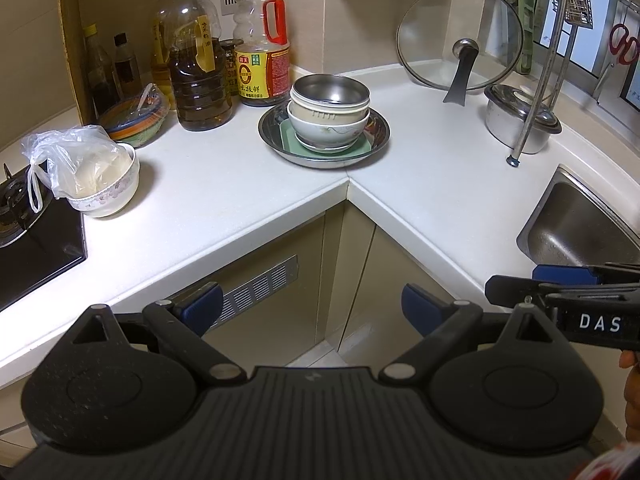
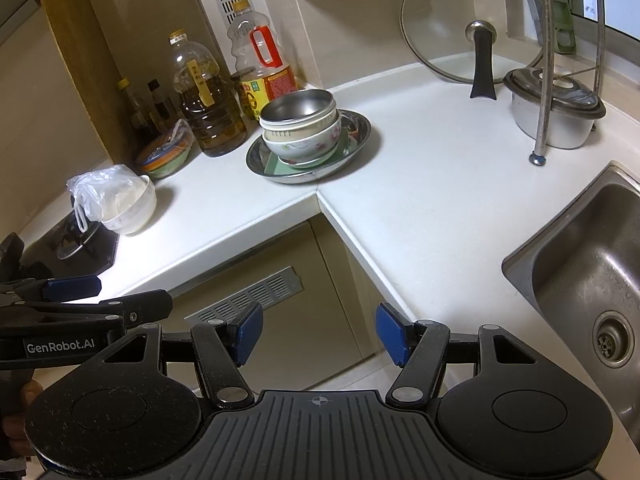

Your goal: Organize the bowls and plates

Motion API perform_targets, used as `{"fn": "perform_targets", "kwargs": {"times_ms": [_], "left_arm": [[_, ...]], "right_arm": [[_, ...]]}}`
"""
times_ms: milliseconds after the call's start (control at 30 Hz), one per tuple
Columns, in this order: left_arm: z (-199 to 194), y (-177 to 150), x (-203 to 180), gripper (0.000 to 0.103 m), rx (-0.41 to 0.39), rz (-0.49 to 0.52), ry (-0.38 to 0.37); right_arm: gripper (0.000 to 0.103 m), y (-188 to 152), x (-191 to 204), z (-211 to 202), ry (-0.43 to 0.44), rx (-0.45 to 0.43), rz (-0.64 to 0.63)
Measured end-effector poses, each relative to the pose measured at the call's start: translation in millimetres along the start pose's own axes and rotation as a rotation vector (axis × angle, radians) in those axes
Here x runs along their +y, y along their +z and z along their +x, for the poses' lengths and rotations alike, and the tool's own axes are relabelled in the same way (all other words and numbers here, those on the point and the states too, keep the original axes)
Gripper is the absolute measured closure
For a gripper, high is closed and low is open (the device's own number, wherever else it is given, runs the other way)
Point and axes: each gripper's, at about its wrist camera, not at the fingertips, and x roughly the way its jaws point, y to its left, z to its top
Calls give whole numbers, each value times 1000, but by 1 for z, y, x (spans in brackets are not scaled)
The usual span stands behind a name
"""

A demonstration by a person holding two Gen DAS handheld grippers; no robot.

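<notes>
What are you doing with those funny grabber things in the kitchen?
A person holds a gripper in each hand, tidying plates and bowls. Both the left gripper and the right gripper are open and empty, hanging in front of the counter edge. The stack of bowls sits on a green plate inside a metal dish in the corner, and neither gripper touches it.

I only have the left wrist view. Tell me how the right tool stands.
Observer: The right tool is open, with nothing between its pads.
Operator: Report the bottom of the sink.
Observer: The sink has its drain uncovered. No dishes lie in the part that shows.
Operator: Good. Check the left tool from that side.
Observer: The left tool sits level beside the right one, and a hand grips its handle.
</notes>
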Motion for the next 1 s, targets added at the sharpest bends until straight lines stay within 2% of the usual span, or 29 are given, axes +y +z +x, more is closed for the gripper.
{"fn": "perform_targets", "kwargs": {"times_ms": [1000], "left_arm": [[5,5,2,8,3,3,-8]], "right_arm": [[40,6,1,9,-8,5,9]]}}
